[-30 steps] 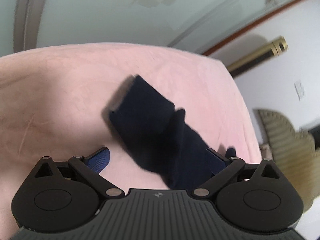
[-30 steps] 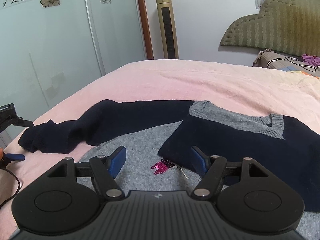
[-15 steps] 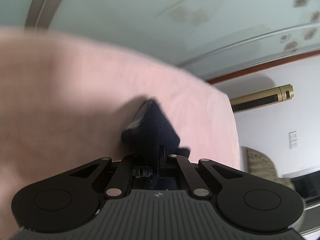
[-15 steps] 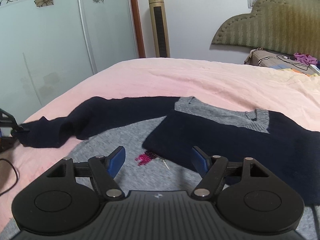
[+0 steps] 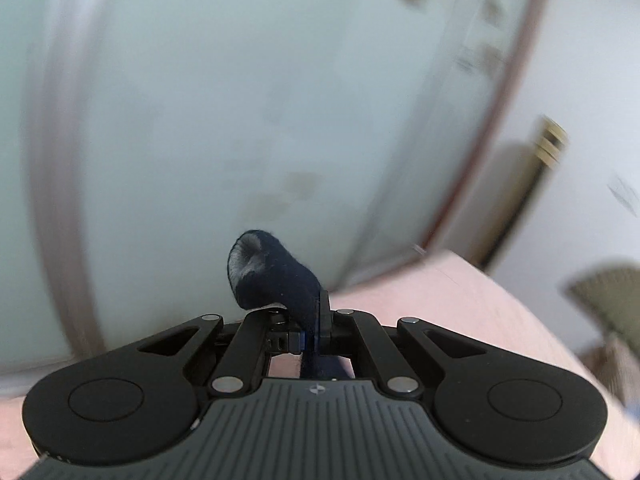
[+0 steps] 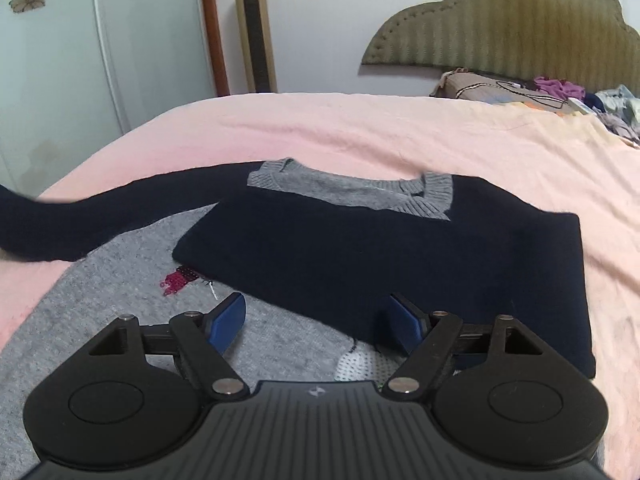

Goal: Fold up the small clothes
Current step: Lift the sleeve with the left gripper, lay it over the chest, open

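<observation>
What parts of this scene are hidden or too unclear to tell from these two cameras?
- Left wrist view: the sleeve cuff is clamped in the left gripper; the rest is hidden below the gripper, and the background is motion-blurred.
- Right wrist view: the sleeve runs off the left edge.
- The right gripper hides the sweater's hem.

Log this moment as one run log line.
step: sleeve fold | left gripper: shut on sleeve cuff, lifted | right gripper: open, above sweater | surface: pink bed
</observation>
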`<state>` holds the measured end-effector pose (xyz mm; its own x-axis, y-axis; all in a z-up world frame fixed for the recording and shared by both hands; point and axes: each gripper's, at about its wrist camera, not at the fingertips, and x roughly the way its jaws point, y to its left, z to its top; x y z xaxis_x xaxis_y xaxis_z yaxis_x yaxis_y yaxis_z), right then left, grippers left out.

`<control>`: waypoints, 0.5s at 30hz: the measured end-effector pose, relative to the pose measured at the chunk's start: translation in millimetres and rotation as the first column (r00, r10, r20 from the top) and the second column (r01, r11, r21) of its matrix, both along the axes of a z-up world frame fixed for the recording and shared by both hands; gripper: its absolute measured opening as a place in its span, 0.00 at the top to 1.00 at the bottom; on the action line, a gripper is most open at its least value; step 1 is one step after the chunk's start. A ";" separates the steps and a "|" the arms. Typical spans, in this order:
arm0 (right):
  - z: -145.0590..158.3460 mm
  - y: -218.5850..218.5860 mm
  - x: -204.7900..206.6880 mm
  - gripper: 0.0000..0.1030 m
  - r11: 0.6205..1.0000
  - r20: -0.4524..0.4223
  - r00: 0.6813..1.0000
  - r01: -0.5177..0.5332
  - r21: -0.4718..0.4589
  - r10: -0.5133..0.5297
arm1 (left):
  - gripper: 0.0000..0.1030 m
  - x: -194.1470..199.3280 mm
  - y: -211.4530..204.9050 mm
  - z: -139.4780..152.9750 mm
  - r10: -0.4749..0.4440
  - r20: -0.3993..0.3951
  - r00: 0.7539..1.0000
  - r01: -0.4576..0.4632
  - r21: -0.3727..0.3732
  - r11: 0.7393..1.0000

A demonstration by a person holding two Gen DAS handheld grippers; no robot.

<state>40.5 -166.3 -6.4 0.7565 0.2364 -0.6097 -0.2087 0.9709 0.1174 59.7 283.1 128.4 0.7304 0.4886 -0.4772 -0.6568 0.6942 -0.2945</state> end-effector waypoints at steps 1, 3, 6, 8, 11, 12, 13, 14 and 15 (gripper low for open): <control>0.8 -3.4 -3.4 0.24 1.000 0.010 1.000 -0.007 0.012 0.006 | 0.98 9.5 -16.9 1.7 -0.057 -0.006 0.998 0.058 0.007 0.998; 5.2 -9.3 -8.2 0.24 0.999 0.029 1.000 -0.003 0.033 0.002 | 0.98 25.8 -44.6 2.7 -0.147 -0.019 0.989 0.147 0.011 0.989; 11.3 -17.7 -14.8 0.24 0.999 0.054 0.998 0.022 0.032 -0.023 | 0.98 46.5 -95.5 -4.0 -0.268 -0.052 0.962 0.270 0.029 0.962; 13.2 -24.4 -17.7 0.24 0.999 0.059 0.997 0.044 0.024 -0.045 | 0.98 59.9 -126.2 -7.3 -0.341 -0.077 0.937 0.344 0.035 0.938; 15.3 -36.2 -20.1 0.24 0.997 0.058 0.995 0.077 0.030 -0.078 | 0.98 77.2 -173.5 -23.4 -0.457 -0.107 0.883 0.462 0.024 0.886; 15.6 -40.0 -20.6 0.24 0.996 0.058 0.994 0.086 0.033 -0.088 | 0.98 83.8 -190.8 -25.3 -0.497 -0.118 0.860 0.502 0.022 0.864; 15.8 -44.2 -21.4 0.24 0.995 0.058 0.993 0.096 0.038 -0.099 | 0.98 84.3 -203.5 -31.7 -0.530 -0.127 0.838 0.537 0.023 0.843; 15.8 -48.2 -22.2 0.24 0.993 0.058 0.992 0.107 0.042 -0.110 | 0.98 83.7 -220.0 -35.9 -0.565 -0.136 0.814 0.573 0.027 0.819; 15.5 -51.3 -22.8 0.24 0.992 0.056 0.991 0.117 0.045 -0.120 | 0.98 86.7 -236.7 -42.0 -0.602 -0.148 0.785 0.612 0.032 0.790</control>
<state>17.7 -217.6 9.1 0.8148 0.1672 -0.5551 -0.1000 0.9837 0.1495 146.4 46.5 86.4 0.8257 0.0018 -0.5641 -0.1194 0.9779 -0.1717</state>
